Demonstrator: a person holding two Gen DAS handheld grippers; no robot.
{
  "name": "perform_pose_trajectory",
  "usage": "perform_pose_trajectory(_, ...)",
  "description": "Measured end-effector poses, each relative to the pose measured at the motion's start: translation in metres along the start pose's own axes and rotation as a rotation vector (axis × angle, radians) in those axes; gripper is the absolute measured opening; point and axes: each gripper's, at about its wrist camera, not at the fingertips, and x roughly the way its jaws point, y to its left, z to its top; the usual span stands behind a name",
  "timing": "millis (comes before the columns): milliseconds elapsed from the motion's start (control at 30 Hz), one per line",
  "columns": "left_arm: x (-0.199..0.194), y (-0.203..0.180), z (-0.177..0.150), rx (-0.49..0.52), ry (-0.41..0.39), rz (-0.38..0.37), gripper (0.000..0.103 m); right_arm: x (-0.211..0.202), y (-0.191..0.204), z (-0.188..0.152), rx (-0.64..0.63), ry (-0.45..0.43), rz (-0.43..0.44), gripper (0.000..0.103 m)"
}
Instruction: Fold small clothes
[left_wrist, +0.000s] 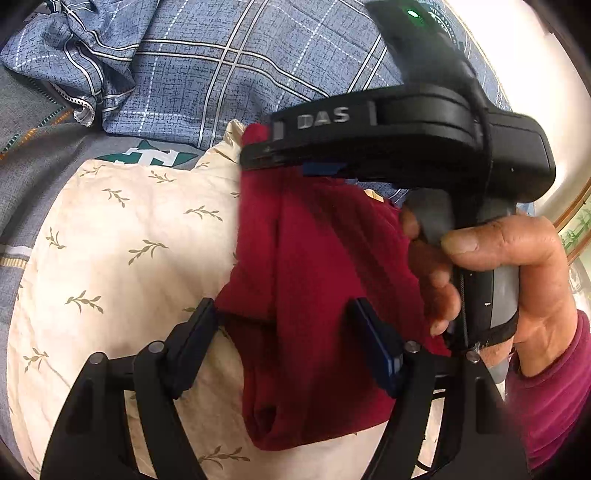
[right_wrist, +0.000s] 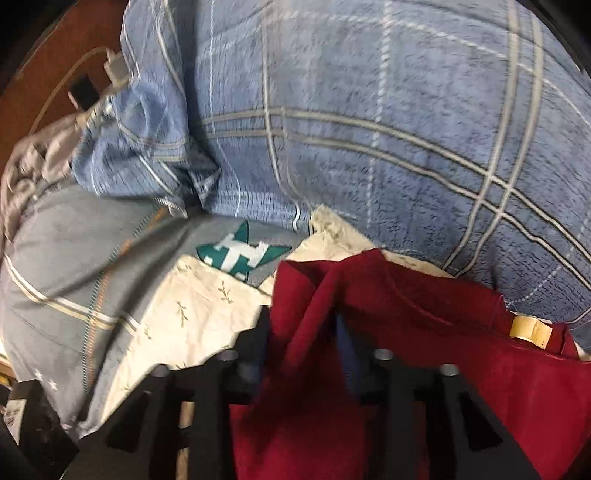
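A small dark red garment (left_wrist: 317, 258) lies partly folded on a cream leaf-print cloth (left_wrist: 122, 236). My left gripper (left_wrist: 286, 325) is open, its fingers spread either side of the garment's near part. My right gripper (left_wrist: 258, 155) reaches in from the right in the left wrist view, held by a hand, its tip at the garment's far corner. In the right wrist view the right gripper (right_wrist: 301, 325) has a fold of the red garment (right_wrist: 424, 332) bunched between its fingers. A cream label (right_wrist: 530, 328) shows on the garment.
A blue plaid quilt (left_wrist: 221, 66) is piled behind the cream cloth, also in the right wrist view (right_wrist: 369, 129). A grey bedsheet (right_wrist: 74, 258) with a green and white logo (right_wrist: 240, 254) lies to the left. A white charger cable (right_wrist: 110, 74) rests at far left.
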Motion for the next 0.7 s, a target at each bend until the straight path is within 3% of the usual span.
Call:
perform_pose_trajectory(67, 0.0, 0.0, 0.0, 0.002, 0.001, 0.002, 0.074, 0.006, 0.006, 0.0, -0.038, 0.024, -0.033, 0.051)
perform_pose_trajectory(200, 0.002, -0.001, 0.001, 0.007, 0.002, 0.007, 0.074, 0.012, 0.014, -0.004, -0.107, 0.029, -0.101, 0.049)
perform_pose_trajectory(267, 0.002, -0.002, 0.001, 0.008, 0.003, 0.008, 0.074, 0.007, 0.016, -0.007, -0.115, -0.01, -0.128, 0.026)
perform_pose_trajectory(533, 0.004, -0.002, 0.002, 0.003, 0.004, -0.002, 0.078, -0.027, -0.015, -0.012, 0.007, -0.091, 0.022, 0.017)
perform_pose_trajectory(700, 0.0, 0.005, 0.004, -0.043, -0.011, -0.032, 0.077, -0.03, -0.022, -0.006, 0.023, -0.079, 0.037, 0.016)
